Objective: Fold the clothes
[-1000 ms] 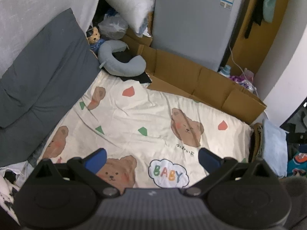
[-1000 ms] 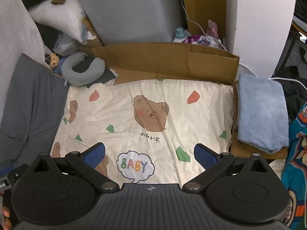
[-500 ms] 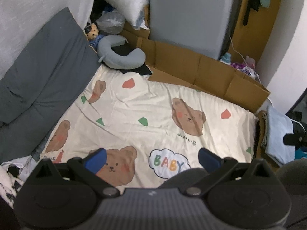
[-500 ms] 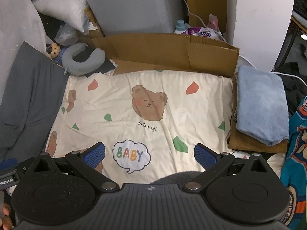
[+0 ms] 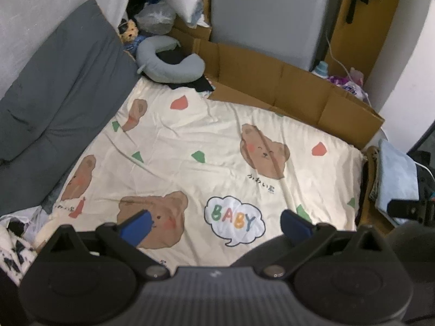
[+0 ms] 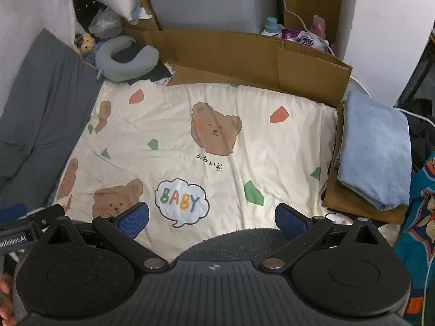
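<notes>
1. A bed covered by a cream sheet [image 6: 168,125] printed with brown bears and "BABY".
2. A grey folded quilt [image 5: 54,87] lies along its left edge.
3. A grey U-shaped neck pillow [image 6: 122,59] rests at the far corner.

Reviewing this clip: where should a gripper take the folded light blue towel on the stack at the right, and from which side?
Judging by its pose, grip the light blue towel at its thick rounded near edge, where the folded layers bunch. Come from the near side with the right gripper, which is open and closest; the cardboard blocks the far side.
</notes>
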